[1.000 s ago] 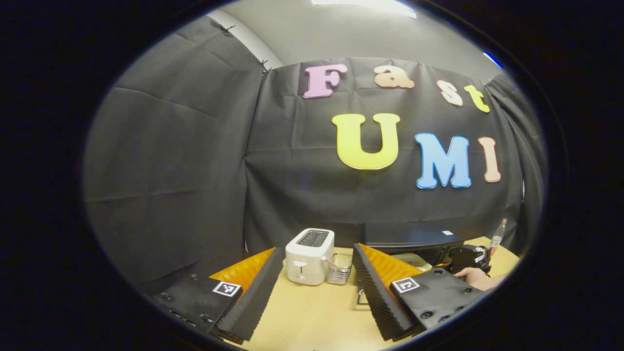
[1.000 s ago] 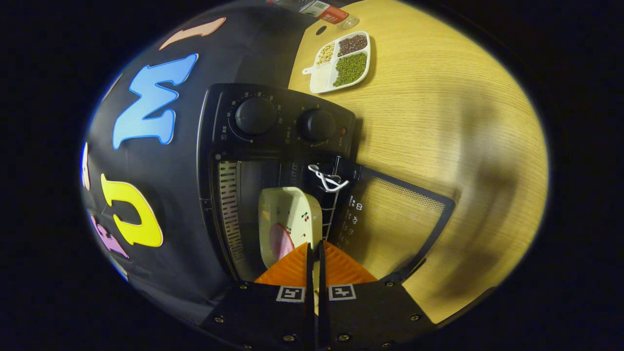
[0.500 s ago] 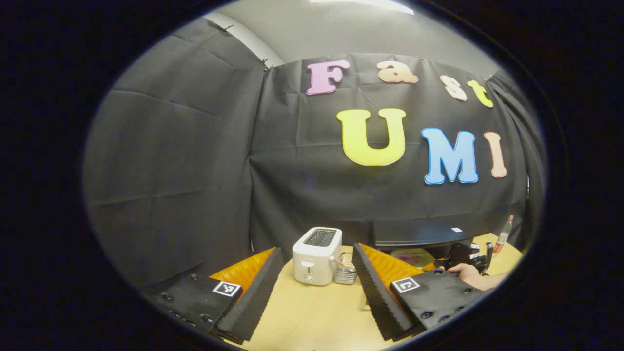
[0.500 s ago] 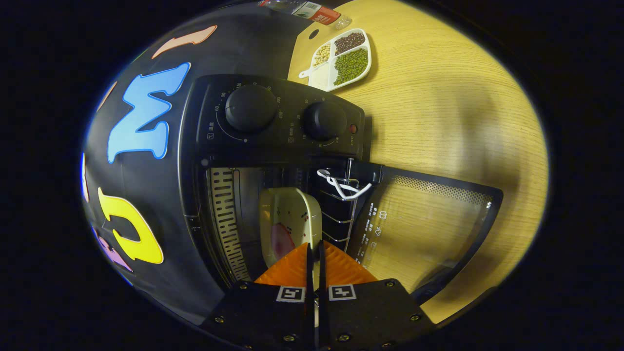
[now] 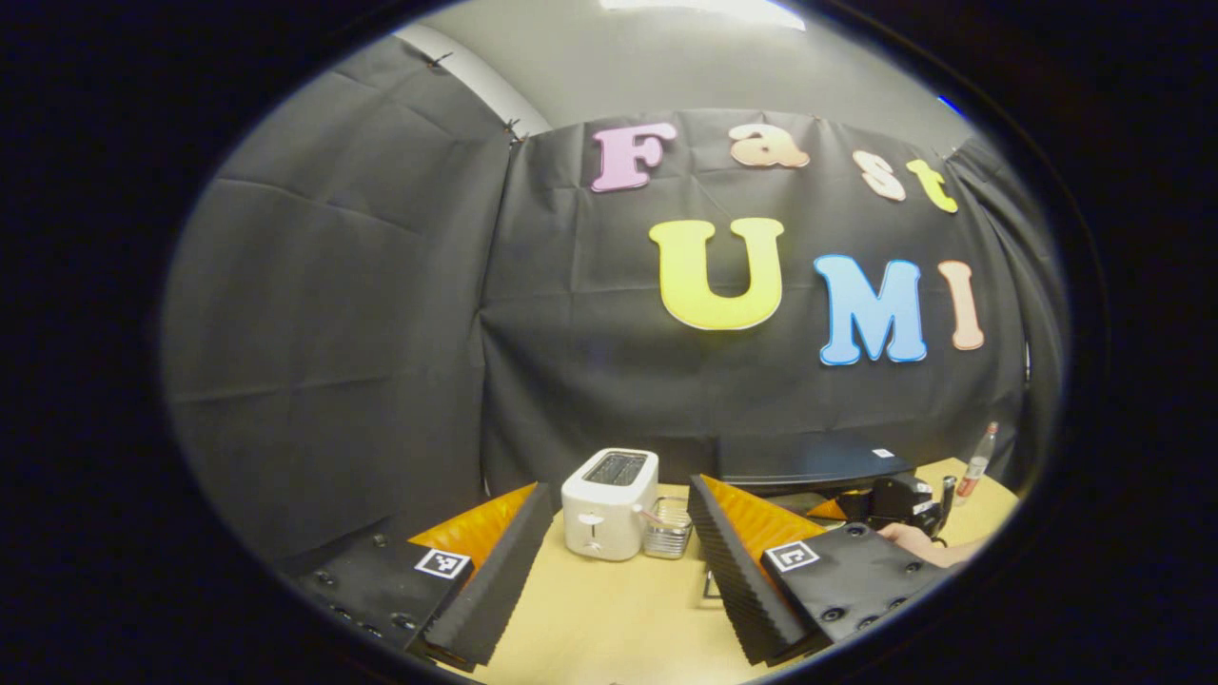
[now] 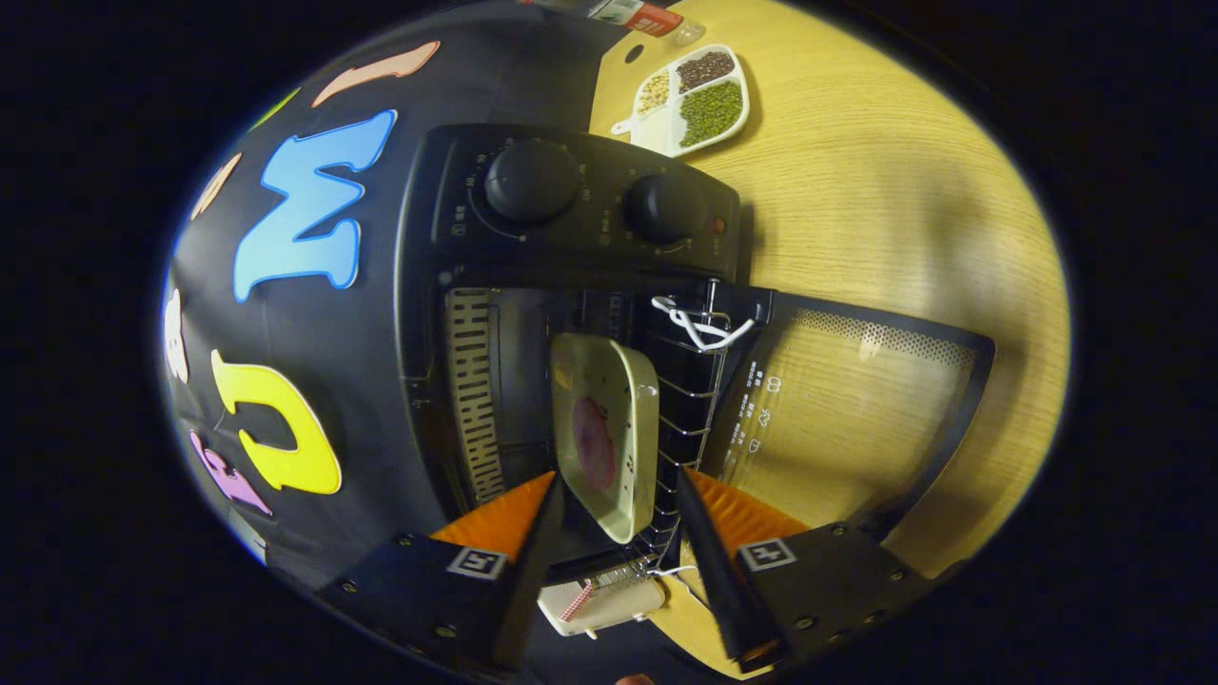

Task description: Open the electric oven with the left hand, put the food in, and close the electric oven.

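Right tool (image 6: 614,533) rolled sideways, spread wide at plate (image 6: 609,433) inside oven (image 6: 571,219), left tool (image 5: 609,561) level, wide open, empty

Left hand-held gripper (image 5: 609,561) is level, facing forward, fingers spread wide with nothing between them. Right hand-held gripper (image 6: 614,561) is rolled sideways, its fingers (image 6: 528,571) parted and not pressing on anything. In the left gripper view the right hand-held gripper sits farther off at right, a hand (image 5: 918,544) wrapped around its body
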The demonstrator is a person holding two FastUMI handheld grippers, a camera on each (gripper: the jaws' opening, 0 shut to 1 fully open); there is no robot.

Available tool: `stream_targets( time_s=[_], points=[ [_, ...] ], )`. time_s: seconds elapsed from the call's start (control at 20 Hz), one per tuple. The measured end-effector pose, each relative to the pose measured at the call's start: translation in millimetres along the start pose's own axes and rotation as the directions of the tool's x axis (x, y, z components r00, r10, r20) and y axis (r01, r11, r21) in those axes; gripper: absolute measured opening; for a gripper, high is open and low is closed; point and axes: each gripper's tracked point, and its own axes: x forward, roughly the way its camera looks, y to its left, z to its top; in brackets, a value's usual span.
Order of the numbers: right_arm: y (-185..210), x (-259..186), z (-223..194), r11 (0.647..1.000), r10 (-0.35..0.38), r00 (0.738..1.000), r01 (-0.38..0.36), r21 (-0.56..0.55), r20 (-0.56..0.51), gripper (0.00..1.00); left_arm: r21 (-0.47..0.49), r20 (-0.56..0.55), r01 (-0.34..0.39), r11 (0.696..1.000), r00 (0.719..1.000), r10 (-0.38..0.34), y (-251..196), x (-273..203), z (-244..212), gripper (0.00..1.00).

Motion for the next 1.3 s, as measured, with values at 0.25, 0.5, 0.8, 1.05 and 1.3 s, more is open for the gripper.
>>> stream_targets(
  time_s=[0.25,0.5,0.8,1.05,1.3],
  points=[
    [-4.0,-32.4,-11.5,0.995,0.000,0.996,-0.009,-0.102,-0.088,0.98,-0.007,0.020,0.019,1.000,1.000,-0.018,-15.1,-10.7,7.2,1.00],
    [3.8,-82.7,0.7,0.943,0.034,0.990,-0.076,-0.325,-0.133,0.97,0.000,0.029,0.042,0.999,0.999,-0.042,-36.4,-27.8,9.2,1.00],
    [10.6,-152.8,37.2,0.807,0.091,0.988,-0.146,-0.572,-0.122,0.97,-0.012,0.020,0.091,0.996,0.996,-0.091,-71.5,-37.4,1.6,1.00],
    [7.7,-210.8,73.7,0.653,0.132,0.988,-0.151,-0.742,-0.085,0.97,-0.028,0.001,0.139,0.990,0.990,-0.139,-101.4,-39.7,-13.8,1.00],
    [1.2,-260.2,115.1,0.467,0.172,0.985,-0.070,-0.881,0.013,0.98,-0.020,-0.069,0.179,0.984,0.981,-0.180,-127.1,-34.6,-46.3,1.00]
  ],
)
